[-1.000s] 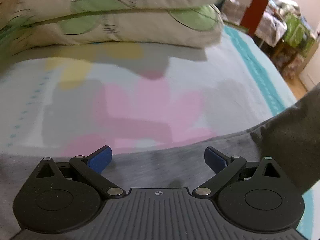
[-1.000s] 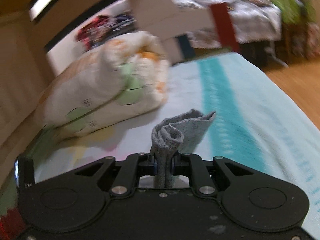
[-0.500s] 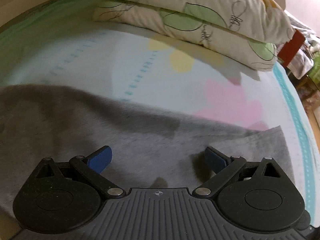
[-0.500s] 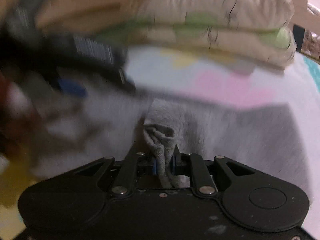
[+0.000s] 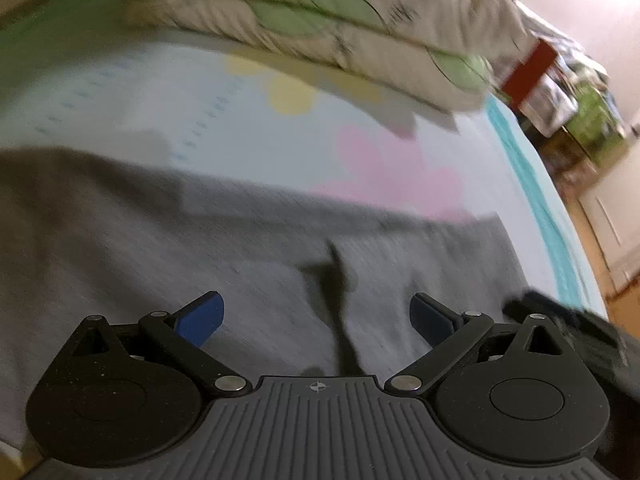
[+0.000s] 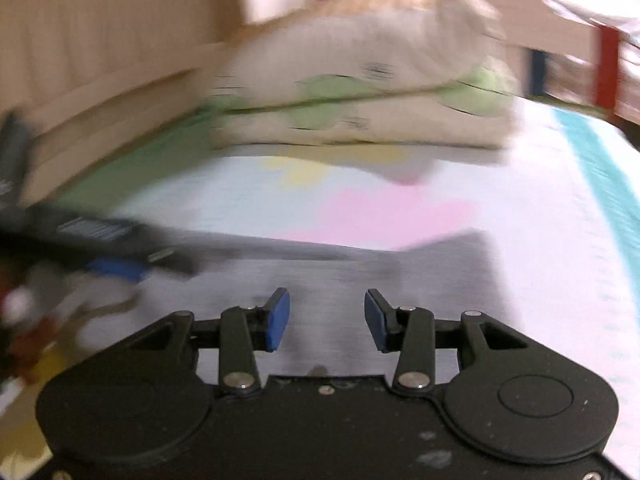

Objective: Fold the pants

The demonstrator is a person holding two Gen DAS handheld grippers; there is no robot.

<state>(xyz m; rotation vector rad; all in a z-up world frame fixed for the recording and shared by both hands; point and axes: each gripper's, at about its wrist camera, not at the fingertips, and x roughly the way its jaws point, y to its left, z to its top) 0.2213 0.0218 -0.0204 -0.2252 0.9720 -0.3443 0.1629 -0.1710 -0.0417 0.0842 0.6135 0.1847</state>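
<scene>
- Left wrist view: left gripper (image 5: 316, 318) spread wide, empty, over the grey pants (image 5: 160, 240) filling the lower frame on the bed (image 5: 280, 140).
- Right wrist view: right gripper (image 6: 324, 320) has just been opening, nothing between its pads; pants (image 6: 360, 272) at centre. The released fold could spring back or lie crooked.

Left gripper (image 5: 316, 316) and right gripper (image 6: 326, 320): matte black bodies, blue-padded fingers (image 5: 200, 316), silver pivot screws; the left one has a ribbed grey housing with a crosshair mark.

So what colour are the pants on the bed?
Grey pants, seen best from the left wrist view.
</scene>
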